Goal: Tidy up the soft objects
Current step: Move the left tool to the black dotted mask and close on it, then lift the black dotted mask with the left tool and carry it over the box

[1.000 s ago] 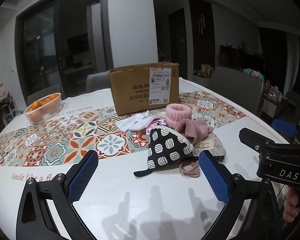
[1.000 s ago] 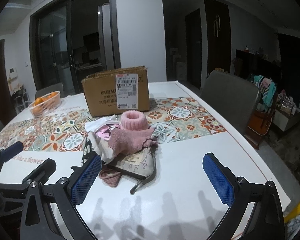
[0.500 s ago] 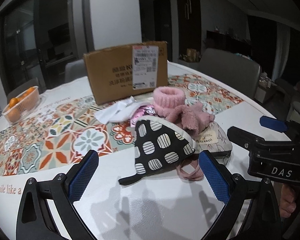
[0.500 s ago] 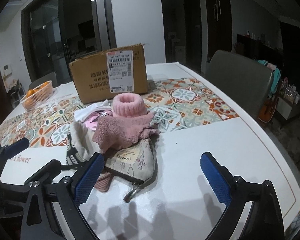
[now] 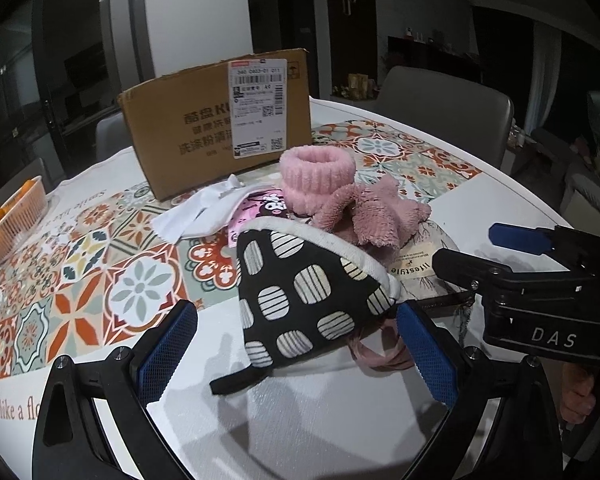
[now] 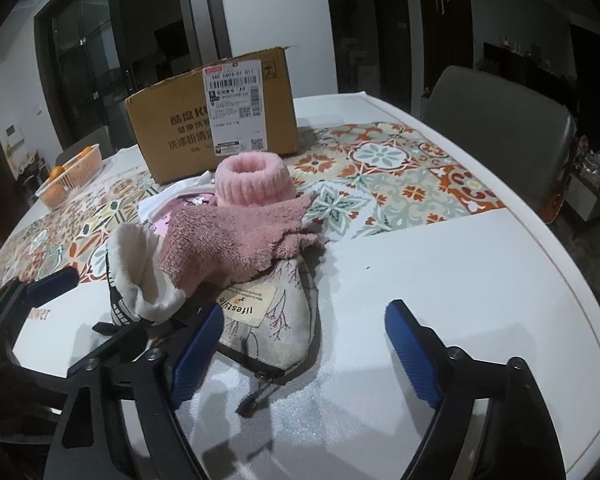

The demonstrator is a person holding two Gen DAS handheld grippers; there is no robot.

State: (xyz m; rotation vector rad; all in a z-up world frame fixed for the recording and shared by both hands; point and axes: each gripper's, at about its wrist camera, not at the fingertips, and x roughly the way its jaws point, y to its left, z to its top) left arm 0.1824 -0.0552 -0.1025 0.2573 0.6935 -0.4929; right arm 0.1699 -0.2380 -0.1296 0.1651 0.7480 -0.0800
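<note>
Nearest, the left gripper point(image 5: 296, 344) stands spread, nothing pinched, with the black spotted pouch point(image 5: 304, 300) just ahead between its fingers. The right gripper point(image 6: 304, 344) is closing; its left pad appears to touch the floral zip pouch point(image 6: 276, 312), though contact is unclear, and nothing is gripped. Both pouches lie in one heap with the pink towel point(image 6: 236, 244) draped over them. Risk: lifting either pouch may drag the towel and tip the pink cuff point(image 6: 252, 180) behind. The cardboard box point(image 6: 212, 116) stands beyond.

Both tongs nearer the pile point(image 5: 332, 248) — lower, right tongs point(image 6: 304, 344) closing
</note>
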